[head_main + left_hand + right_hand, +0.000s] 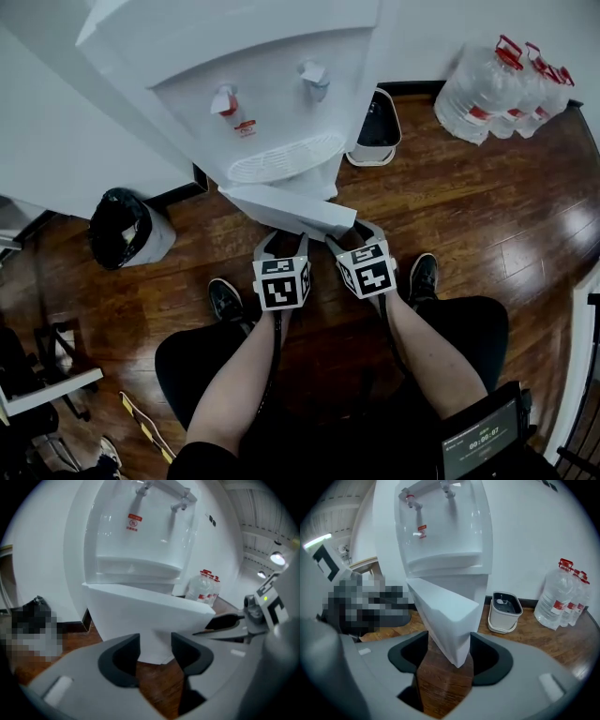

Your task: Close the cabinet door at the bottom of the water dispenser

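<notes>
Two grippers at the open door

The white door [291, 211] sticks out from the bottom of the dispenser [267, 84], over the floor [450, 216]. The left gripper [281, 241] and right gripper [361, 234] sit at its edge, both spread wide, pinching nothing.

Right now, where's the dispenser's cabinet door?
In the head view, the cabinet door stands open at the foot of the water dispenser, centre frame. It is angled out just ahead of the left gripper and the right gripper.
</notes>
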Demonstrator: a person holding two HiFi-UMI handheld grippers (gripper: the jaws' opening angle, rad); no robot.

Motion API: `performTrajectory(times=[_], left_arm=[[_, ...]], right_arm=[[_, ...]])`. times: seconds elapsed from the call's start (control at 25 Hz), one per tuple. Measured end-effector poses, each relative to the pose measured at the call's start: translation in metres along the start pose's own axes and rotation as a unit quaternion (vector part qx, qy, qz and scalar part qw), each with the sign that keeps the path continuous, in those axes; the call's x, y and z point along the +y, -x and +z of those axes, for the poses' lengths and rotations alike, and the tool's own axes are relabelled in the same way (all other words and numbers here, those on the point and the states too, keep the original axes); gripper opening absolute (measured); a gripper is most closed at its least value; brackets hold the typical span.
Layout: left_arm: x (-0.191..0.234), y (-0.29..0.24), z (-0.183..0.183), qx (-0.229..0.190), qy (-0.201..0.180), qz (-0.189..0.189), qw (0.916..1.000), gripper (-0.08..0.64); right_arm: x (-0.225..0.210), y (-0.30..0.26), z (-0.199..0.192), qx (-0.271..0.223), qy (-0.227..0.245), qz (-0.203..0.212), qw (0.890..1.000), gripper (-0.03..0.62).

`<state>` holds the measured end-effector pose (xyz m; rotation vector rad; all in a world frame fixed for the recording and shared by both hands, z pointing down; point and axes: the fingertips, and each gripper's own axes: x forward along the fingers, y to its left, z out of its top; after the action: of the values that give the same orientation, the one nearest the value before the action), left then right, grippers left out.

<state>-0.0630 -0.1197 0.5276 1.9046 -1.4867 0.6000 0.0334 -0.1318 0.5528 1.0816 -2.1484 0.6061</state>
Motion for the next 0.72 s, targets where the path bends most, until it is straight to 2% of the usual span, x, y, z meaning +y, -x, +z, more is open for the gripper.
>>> performTrajectory(times=[0.16,0.4,0.6,0.72], left_arm=[[0.011,-0.015,0.010,-0.008,0.004,0.001,1.0000,0.249],[0.028,-0.039,0.026,-0.010,0.024,0.010,0.9996,0.250],[0.059,-0.047,0.042,-0.034,0.061,0.070,0.9951,0.249],[0.065,-0.048,0.046,-0.038,0.089,0.087,0.9915,0.249]], right_arm=[[-0.021,-0.012,0.017,-0.009,-0.016,-0.020,1.000,0.272],[-0.046,-0.030,0.038,-0.013,-0.030,-0.041,0.999,0.272],[-0.057,-0.044,0.051,-0.004,0.012,-0.032,0.999,0.273],[-0.062,-0.048,0.055,0.001,0.045,-0.029,0.999,0.279]])
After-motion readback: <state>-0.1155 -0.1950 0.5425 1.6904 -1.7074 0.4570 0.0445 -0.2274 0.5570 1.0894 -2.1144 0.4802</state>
